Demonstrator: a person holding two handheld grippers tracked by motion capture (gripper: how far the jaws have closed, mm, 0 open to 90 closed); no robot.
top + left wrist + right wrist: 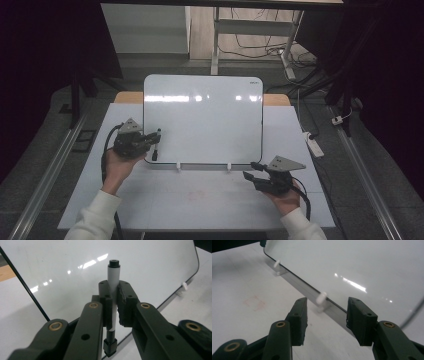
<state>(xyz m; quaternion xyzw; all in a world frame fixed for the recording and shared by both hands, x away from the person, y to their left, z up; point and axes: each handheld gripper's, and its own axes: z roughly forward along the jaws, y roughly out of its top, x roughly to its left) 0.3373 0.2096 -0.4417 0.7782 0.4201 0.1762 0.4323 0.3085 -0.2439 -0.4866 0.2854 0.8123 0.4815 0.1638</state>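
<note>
The left tool point(113, 302) pinches a marker point(113, 282) between its pads, gripping the white barrel about midway, with the black end sticking out past the tips and the black cap below. In the high view that marker point(156, 145) hangs just in front of the whiteboard's point(202, 120) lower left corner. The whiteboard stands propped on the white bench point(200, 200), held by small white clips point(321, 298) along its bottom edge. The right tool point(325, 320) is spread with nothing between its pads, near the board's lower right edge.
</note>
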